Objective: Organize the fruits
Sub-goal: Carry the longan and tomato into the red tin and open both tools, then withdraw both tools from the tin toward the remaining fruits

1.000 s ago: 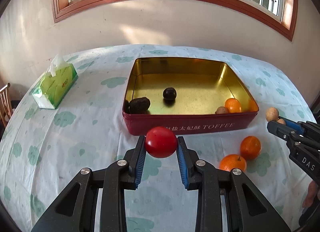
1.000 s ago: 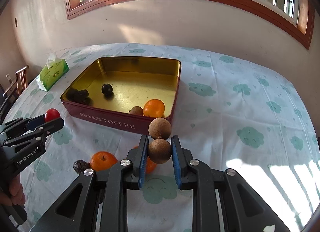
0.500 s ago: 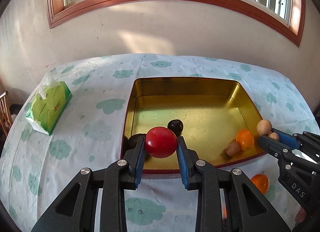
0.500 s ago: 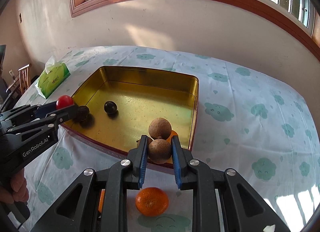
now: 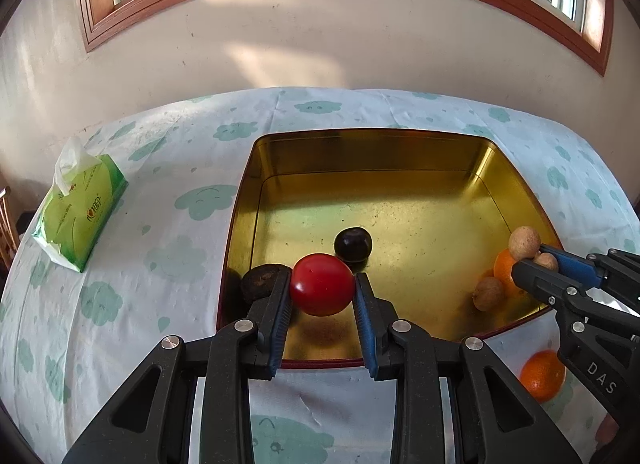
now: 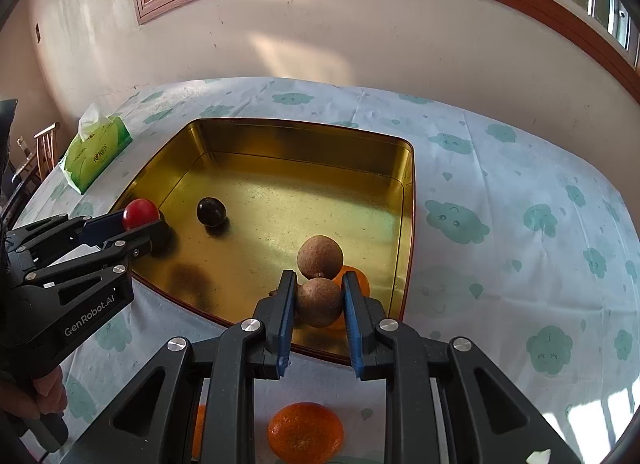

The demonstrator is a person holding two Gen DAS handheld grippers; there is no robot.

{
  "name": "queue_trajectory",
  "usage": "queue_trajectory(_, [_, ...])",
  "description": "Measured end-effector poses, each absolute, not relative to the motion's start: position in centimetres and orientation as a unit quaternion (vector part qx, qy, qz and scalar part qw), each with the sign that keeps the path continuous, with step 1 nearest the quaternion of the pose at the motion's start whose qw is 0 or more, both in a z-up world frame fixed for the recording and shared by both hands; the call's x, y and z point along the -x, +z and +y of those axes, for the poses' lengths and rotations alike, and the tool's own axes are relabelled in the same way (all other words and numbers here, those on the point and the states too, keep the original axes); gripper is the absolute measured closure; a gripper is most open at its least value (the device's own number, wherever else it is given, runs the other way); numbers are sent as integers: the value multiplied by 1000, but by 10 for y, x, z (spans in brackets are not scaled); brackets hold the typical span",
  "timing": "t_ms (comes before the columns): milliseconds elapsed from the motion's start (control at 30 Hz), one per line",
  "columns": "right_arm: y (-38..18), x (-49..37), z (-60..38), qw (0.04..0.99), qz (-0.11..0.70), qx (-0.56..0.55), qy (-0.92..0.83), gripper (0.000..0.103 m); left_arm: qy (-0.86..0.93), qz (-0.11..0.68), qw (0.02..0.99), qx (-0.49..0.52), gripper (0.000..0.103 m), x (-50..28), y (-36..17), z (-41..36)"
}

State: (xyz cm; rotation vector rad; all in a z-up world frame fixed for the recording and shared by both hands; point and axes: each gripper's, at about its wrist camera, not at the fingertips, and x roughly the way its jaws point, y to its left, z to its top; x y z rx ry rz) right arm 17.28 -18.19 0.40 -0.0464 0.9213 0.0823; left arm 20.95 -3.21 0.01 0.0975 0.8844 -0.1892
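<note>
left gripper (image 5: 322,296) clamps round red tomato (image 5: 321,284) over near-left corner of gold-lined red tin tray (image 5: 360,151) | right gripper (image 6: 319,302) clamps brown paired longans (image 6: 320,276) over tray's near-right corner | orange mandarin (image 6: 305,432) on table's near edge

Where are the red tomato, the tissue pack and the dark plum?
red tomato (image 5: 322,290), left wrist view, middle of its skin, between the claw's fingers.
tissue pack (image 5: 82,213), left wrist view, green top face.
dark plum (image 6: 211,211), right wrist view, its centre.
</note>
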Motion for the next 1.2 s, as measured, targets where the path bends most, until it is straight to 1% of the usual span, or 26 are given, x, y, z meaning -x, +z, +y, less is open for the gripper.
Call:
queue_trajectory(400, [2,-175,-184,895,444,19,35,80,-89,430,897,-48,71,-211,-4,-32])
queue_trajectory(433, [2,-175,-184,895,444,20,35,77,-89,430,897,-47,71,-211,-3,-32])
queue_trajectory(533, [2,-175,-185,895,444,16,36,70,-88,429,898,-51,69,-211,-3,-33])
queue_trajectory(667, [1,-176,-184,895,444,18,36,67,-93,428,897,-53,60,-210,-4,-34])
queue_trajectory(733, [0,-176,-183,895,444,20,35,62,-87,425,899,-58,56,-209,-4,-35])
queue_trajectory(833, [2,-173,-183,897,440,20,31,57,-90,421,901,-61,55,-204,-2,-35])
queue_trajectory(1200, [21,-133,-180,905,425,16,24,56,-96,409,906,-52,53,-160,20,-26])
